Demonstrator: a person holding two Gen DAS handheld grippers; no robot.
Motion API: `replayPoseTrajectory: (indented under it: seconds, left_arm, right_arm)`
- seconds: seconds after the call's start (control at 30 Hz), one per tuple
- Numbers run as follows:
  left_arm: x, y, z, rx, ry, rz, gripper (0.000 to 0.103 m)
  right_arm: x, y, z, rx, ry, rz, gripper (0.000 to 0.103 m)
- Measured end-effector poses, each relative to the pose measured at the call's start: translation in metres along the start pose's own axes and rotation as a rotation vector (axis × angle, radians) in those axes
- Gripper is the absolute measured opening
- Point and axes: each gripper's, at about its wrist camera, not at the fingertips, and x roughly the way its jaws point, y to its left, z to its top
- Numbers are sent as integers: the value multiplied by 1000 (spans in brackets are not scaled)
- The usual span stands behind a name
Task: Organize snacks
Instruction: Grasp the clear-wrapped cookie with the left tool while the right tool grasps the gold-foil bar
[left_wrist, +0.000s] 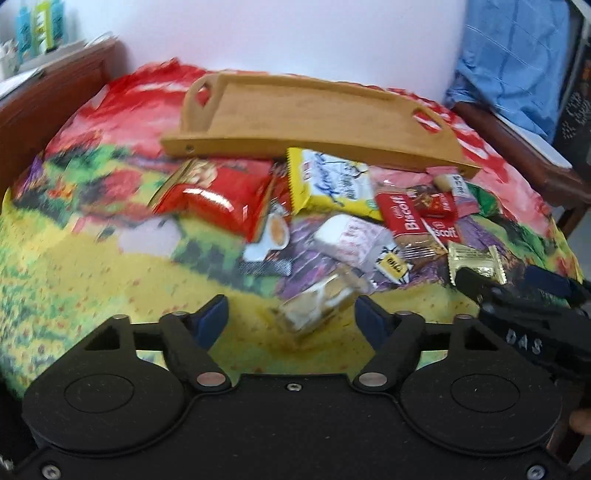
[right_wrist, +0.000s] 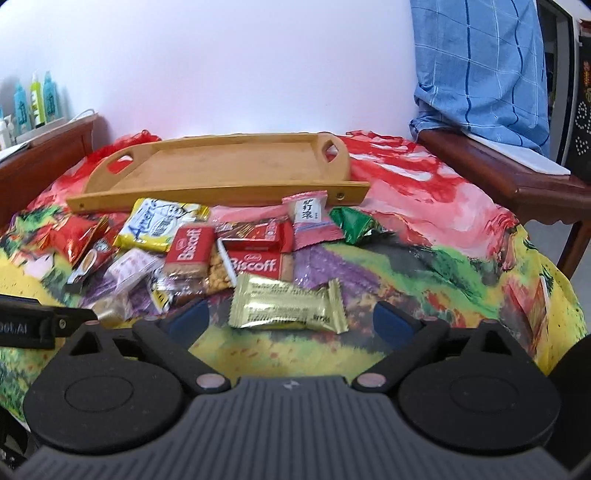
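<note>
A pile of snack packets lies on a flowery cloth in front of an empty wooden tray. My left gripper is open, its blue-padded fingers on either side of a clear-wrapped biscuit. My right gripper is open around a gold packet, which also shows in the left wrist view. Behind lie red Biscoff packs, a yellow packet, a red bag, a pink packet and a green one. The right gripper shows at the left view's right edge.
The cloth covers a table. Dark wooden furniture stands on the left and right. A blue checked fabric hangs at the back right. Bottles stand on a shelf at the far left.
</note>
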Motion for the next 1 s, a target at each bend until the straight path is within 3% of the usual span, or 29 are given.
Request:
replayPoseTrajectory:
  seconds: [0.1, 0.4, 0.53, 0.6, 0.63, 0.7, 0.83, 1.0]
  left_arm:
    - [5, -8, 0, 62, -15, 2, 48]
    - [18, -23, -6, 156, -4, -12, 55]
    - [21, -28, -7, 185, -5, -7, 54]
    - [20, -28, -6, 176, -4, -25, 40]
    - [19, -27, -6, 173, -2, -34, 34]
    - [17, -29, -5, 173, -1, -31, 23]
    - [14, -30, -4, 166, 3, -30, 20]
    - [9, -28, -5, 143, -8, -30, 20]
  right_arm:
    - [7, -3, 3, 20, 2, -1, 99]
    - [24, -4, 0, 50, 47, 8, 85]
    - [24, 3, 0, 9, 42, 7, 71]
    - [23, 5, 0, 4, 41, 10, 67]
    - [22, 6, 0, 1, 39, 13, 59]
    - [20, 7, 1, 2, 31, 13, 57]
    - [16, 5, 4, 22, 27, 17, 42]
    - [12, 2, 5, 20, 25, 15, 40]
